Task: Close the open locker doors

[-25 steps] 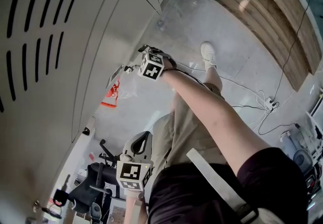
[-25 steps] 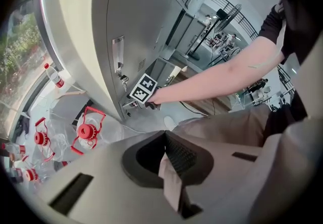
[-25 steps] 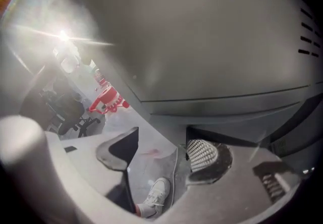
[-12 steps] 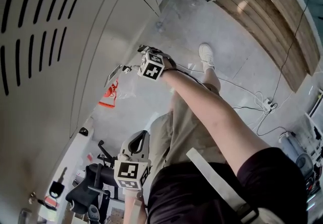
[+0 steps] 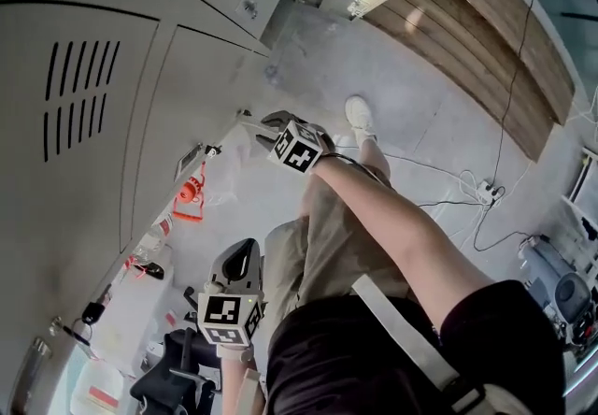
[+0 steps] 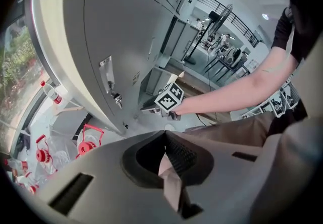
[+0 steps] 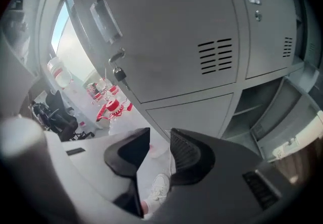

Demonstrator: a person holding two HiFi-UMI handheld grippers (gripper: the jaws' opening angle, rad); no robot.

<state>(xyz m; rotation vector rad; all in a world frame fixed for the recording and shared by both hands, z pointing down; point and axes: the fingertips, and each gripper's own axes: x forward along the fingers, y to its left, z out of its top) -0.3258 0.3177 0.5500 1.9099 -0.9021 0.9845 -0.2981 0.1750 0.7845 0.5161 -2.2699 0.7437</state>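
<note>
Right tongs (image 7: 160, 140) drawn back from vented metal door (image 7: 166, 26), closing (empty); left tongs (image 6: 164, 140) clenched

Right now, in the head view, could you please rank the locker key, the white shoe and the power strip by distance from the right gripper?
From the right gripper, whose empty jaws have just been closing:
1. Locker key, just to its left.
2. White shoe, to its right and well below it.
3. Power strip, far right.

Grey slotted locker doors (image 7: 166, 36) stand shut, while a low door (image 7: 285, 122) farther along hangs open.
</note>
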